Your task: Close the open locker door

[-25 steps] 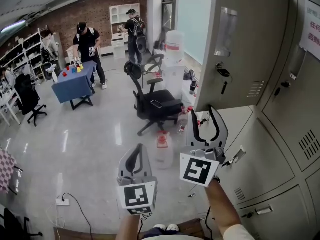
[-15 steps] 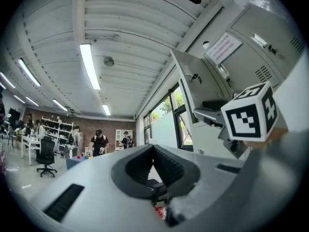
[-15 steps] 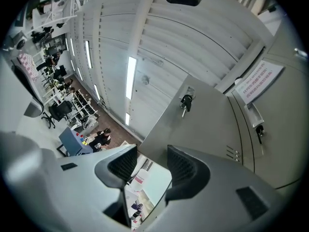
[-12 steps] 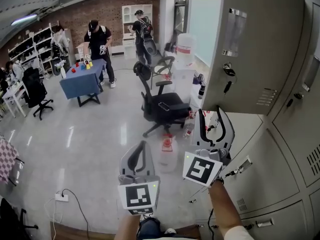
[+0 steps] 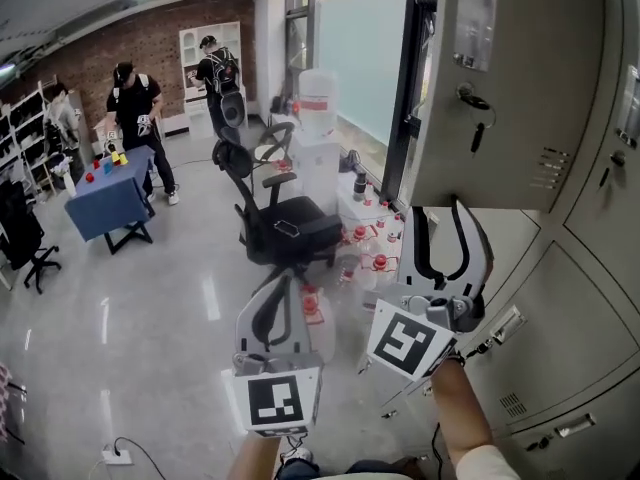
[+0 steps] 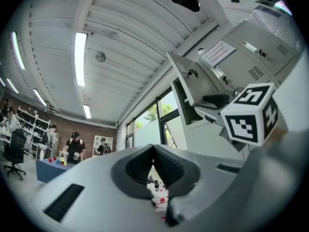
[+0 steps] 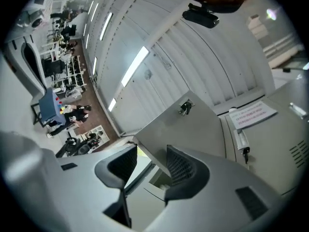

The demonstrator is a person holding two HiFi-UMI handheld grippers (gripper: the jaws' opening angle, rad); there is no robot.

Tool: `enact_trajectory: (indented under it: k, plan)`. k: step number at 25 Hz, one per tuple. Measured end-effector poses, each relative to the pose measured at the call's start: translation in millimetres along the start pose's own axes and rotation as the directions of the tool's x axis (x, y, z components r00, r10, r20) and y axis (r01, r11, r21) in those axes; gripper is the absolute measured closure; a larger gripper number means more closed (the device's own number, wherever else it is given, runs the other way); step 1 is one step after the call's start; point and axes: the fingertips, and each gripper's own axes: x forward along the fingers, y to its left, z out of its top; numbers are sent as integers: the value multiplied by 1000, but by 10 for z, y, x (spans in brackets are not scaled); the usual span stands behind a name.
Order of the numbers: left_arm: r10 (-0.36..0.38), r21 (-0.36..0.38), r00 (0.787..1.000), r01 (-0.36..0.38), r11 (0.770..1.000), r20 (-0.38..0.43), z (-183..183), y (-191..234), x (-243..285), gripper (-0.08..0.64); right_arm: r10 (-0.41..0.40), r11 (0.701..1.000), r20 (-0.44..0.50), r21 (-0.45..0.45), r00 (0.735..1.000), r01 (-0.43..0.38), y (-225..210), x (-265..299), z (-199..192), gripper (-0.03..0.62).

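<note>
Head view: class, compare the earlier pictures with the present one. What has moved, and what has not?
The right gripper has risen to the lower edge of the open locker door, jaws apart; the view has swung closer to the lockers. Nothing was gripped or let go. The left gripper stays low and shut; the door is still open.

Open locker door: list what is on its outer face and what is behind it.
The open locker door carries a hanging key, a label holder above it and vent slots lower down. Behind it the compartment shows only as a dark gap; its contents cannot be seen.
</note>
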Motion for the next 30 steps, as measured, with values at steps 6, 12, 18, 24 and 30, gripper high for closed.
enact_trajectory:
  k: [6,12,18,24,30]
  plan:
    - [-129,-33,992,129,991,4,-209,281,472,558,-102,992,-108,-88,989,93,85,317,-204,391]
    - [-222,-43,975,222,974,23,-278,502,789,558,-164,968,-190,-219,968,121,99,589,-408,391]
    - [-257,-38,966,257,966,13,-500,637,1004,558,-208,950,-245,-282,947,135,109,760,-605,391]
    - [-288,-85,957,288,954,11,-624,553,1329,558,-249,935,-265,-316,932,160,123,890,-789,391]
    - [-350,-97,936,351,931,28,-688,327,1768,558,-310,902,-294,-391,904,182,99,1023,-955,391]
